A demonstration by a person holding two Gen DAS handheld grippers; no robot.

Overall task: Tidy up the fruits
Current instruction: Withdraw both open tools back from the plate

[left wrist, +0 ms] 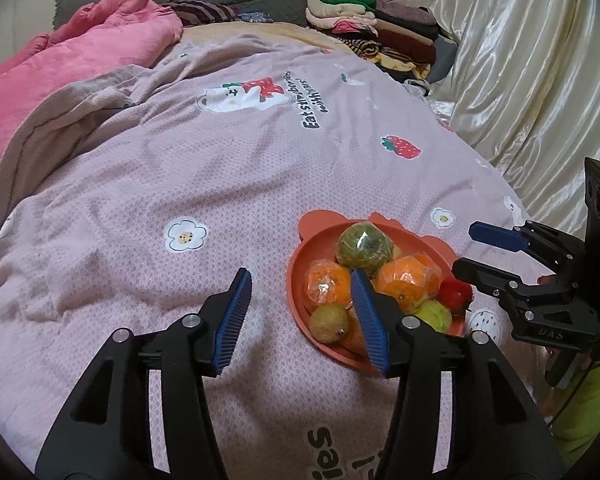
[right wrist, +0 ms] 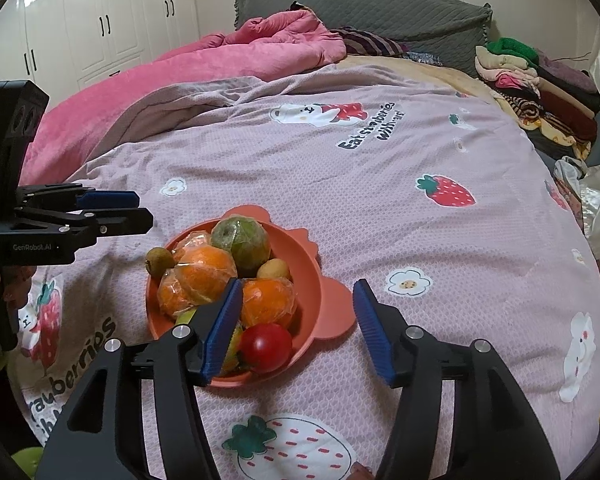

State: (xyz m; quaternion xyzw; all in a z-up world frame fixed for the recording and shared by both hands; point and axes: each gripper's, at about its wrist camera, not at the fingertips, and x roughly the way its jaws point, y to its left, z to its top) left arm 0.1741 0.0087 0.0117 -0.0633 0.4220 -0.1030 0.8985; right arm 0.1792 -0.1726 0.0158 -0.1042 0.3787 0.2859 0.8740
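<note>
Orange bowl (right wrist: 320,280) with ear-shaped tabs on the rim sits on the bed, on a pale pink bedspread (right wrist: 340,184) printed with strawberries, flowers and a bear. The bowl is piled with fruit: green wrapped fruit (right wrist: 242,242) at the far side, three film-wrapped oranges, one (right wrist: 206,268) at the left, one (right wrist: 268,302) in the middle, one (right wrist: 174,294) at the near left. Red tomato (right wrist: 266,346) at the near rim. Small brownish round fruit (right wrist: 159,261) perched at the left rim, another small yellowish one (right wrist: 274,269) between the green fruit and the middle orange. A light green fruit (left wrist: 434,314) lies just beside the tomato (left wrist: 456,294), partly hidden.

Right gripper (right wrist: 298,330) hovers above the near right part of the bowl, fingers wide apart, holding nothing; its left finger (right wrist: 222,332) overlaps the fruit in the right wrist view; contact cannot be told. Left gripper (left wrist: 300,320) hovers at the bowl's (left wrist: 296,276) left side, fingers spread wide, holding nothing, its right finger over the bowl's near edge.

Farther off: pink blanket (right wrist: 236,60) bunched at the head end, grey headboard cover (right wrist: 372,12), stack of folded clothes (right wrist: 540,96) at the far right corner, shiny cream curtain (left wrist: 520,60) along the right, white wardrobe doors (right wrist: 100,24) at the far left.
</note>
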